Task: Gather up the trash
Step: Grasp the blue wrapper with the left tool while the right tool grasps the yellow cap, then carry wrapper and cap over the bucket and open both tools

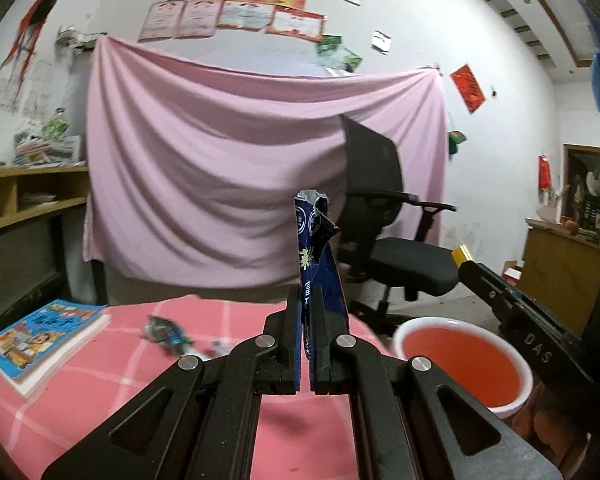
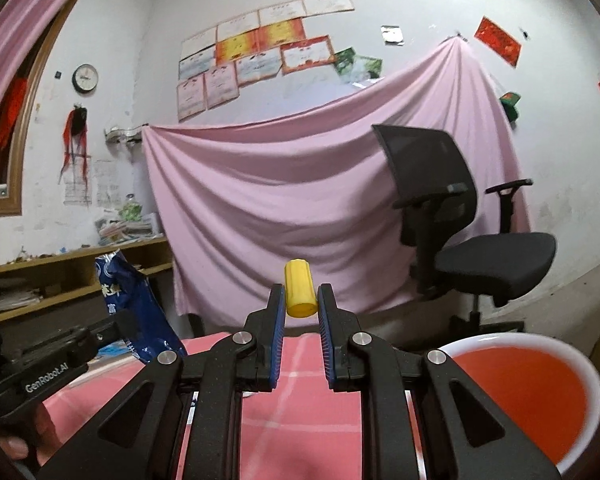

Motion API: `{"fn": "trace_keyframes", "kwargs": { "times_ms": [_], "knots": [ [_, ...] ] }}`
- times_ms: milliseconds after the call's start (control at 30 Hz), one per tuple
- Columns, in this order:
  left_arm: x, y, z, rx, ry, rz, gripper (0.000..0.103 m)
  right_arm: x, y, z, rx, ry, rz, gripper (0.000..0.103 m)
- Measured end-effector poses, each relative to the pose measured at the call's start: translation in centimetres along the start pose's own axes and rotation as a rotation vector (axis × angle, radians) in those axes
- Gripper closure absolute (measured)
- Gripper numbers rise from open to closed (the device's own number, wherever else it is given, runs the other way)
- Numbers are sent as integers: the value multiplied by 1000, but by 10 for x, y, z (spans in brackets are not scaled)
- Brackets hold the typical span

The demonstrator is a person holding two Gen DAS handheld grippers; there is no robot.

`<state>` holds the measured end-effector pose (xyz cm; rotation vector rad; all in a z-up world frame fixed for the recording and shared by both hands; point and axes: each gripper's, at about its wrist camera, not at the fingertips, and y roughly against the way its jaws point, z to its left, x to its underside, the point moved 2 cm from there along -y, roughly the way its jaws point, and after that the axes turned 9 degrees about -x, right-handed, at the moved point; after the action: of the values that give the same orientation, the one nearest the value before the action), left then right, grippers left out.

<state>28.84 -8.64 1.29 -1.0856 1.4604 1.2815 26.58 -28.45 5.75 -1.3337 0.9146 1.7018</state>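
My left gripper is shut on a torn dark blue snack wrapper that stands upright above the pink checked table. The wrapper also shows at the left of the right wrist view. My right gripper is shut on a small yellow cylinder, held above the table. A red bin with a white rim sits to the right, also in the right wrist view. Crumpled wrappers lie on the table.
A colourful book lies at the table's left. A black office chair stands behind the table before a hanging pink sheet. Wooden shelves run along the left wall. The right gripper's body shows beside the bin.
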Motion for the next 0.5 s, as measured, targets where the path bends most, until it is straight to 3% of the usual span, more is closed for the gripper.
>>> {"fn": "trace_keyframes", "kwargs": {
  "times_ms": [233, 500],
  "knots": [
    [-8, -17, -53, 78, -37, 22, 102, 2, 17, -46, 89, -77, 8, 89],
    [-3, -45, -110, 118, -86, 87, 102, 4, 22, -94, 169, -223, 73, 89]
  ]
}}
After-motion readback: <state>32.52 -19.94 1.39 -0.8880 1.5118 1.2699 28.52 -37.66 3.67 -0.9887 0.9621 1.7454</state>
